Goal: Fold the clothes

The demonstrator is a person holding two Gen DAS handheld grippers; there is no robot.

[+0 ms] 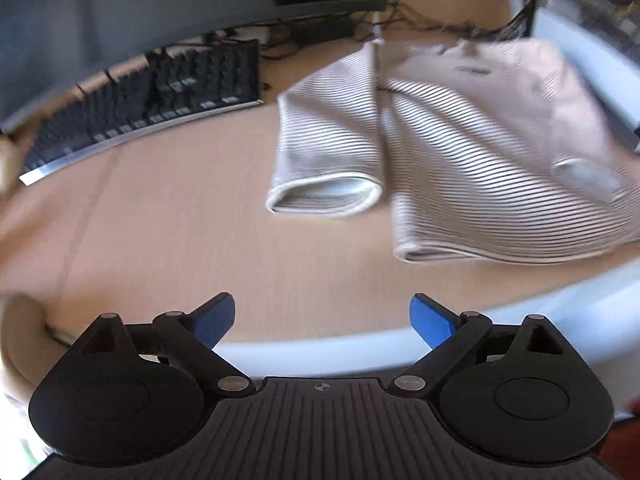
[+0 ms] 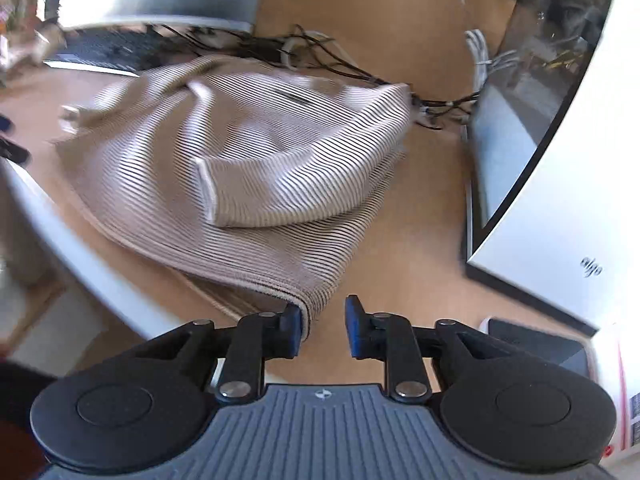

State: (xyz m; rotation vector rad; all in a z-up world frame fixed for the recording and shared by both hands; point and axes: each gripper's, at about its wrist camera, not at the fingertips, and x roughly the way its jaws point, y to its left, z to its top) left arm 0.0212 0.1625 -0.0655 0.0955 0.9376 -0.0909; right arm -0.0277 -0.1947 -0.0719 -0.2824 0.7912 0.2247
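A beige shirt with thin dark stripes (image 1: 472, 148) lies on the wooden desk, one sleeve (image 1: 328, 152) spread out to its left with a white cuff. My left gripper (image 1: 322, 320) hangs wide open above the desk's front edge, well short of the shirt and holding nothing. In the right wrist view the same shirt (image 2: 248, 168) has its other sleeve (image 2: 288, 184) folded across the body. My right gripper (image 2: 323, 328) is open at the shirt's near hem corner (image 2: 304, 304), with the left finger touching the cloth and bare desk in the gap.
A black keyboard (image 1: 160, 96) lies at the back left, under a dark monitor. Tangled cables (image 2: 320, 56) run behind the shirt. A silver computer case (image 2: 552, 168) stands close on the right. The desk has a white front rim (image 1: 360, 344).
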